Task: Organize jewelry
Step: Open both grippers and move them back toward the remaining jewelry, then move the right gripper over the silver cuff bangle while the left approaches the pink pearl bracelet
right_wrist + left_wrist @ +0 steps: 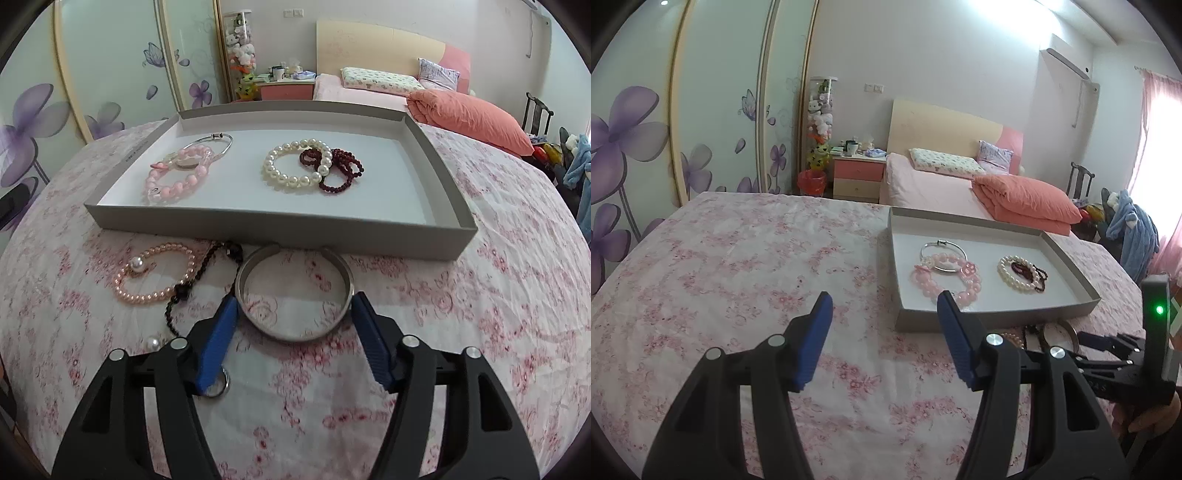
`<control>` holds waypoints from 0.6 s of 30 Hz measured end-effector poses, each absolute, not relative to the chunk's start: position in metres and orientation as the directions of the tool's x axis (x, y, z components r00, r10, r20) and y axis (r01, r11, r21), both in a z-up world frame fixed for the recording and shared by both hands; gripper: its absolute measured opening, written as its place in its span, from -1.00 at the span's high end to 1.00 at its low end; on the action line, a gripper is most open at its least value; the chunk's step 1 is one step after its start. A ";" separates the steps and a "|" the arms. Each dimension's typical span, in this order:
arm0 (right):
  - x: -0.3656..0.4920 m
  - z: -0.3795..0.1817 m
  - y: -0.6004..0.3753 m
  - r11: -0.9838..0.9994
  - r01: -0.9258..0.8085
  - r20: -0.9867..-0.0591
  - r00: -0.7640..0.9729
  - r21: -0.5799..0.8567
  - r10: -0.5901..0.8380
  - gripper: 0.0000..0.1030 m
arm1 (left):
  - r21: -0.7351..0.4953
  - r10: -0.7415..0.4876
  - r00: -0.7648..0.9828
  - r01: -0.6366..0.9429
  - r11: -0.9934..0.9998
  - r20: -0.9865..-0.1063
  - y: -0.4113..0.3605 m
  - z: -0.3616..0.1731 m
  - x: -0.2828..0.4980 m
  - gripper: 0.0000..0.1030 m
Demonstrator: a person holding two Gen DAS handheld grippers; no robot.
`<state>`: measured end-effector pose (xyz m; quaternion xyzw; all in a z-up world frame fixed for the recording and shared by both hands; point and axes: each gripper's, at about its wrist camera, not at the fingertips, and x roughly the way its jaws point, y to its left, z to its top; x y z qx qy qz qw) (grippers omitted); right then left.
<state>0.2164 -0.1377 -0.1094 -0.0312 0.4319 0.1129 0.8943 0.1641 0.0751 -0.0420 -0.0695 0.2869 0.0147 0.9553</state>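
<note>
The right gripper (291, 306) stands wide, its blue pads flanking the silver bangle (293, 291) without clearly pressing it. Just ahead sits the grey tray (280, 236), holding bracelets. The left gripper (884, 308) gapes empty over the pink floral cloth (738, 258). Beyond lies a pink bed (934, 184). Print on the tray's rim is unreadable.

Left of the shallow grey cardboard tray (997, 319), the pink floral bedsheet (738, 266) lay clear; before its near wall, 1 silver metal bangle (293, 295), a peach pearl bracelet (155, 275) and a black beaded chain (207, 269) crowded the approach.
</note>
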 end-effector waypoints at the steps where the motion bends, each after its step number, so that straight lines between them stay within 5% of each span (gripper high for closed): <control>1: 0.218 -0.109 -0.137 0.973 -0.228 -0.781 0.601 0.037 0.170 -0.29 | -0.123 -0.016 0.834 -0.063 0.990 -0.552 0.074 -0.042 0.164 -0.13; 9: 0.215 -0.109 -0.143 0.976 -0.214 -0.782 0.603 0.030 0.157 -0.28 | -0.102 -0.068 0.807 0.009 0.995 -0.586 0.054 -0.049 0.168 -0.14; 18: 0.208 -0.110 -0.170 0.987 -0.156 -0.782 0.611 0.034 0.124 -0.28 | -0.038 -0.152 0.676 0.181 0.983 -0.721 0.000 -0.083 0.187 -0.02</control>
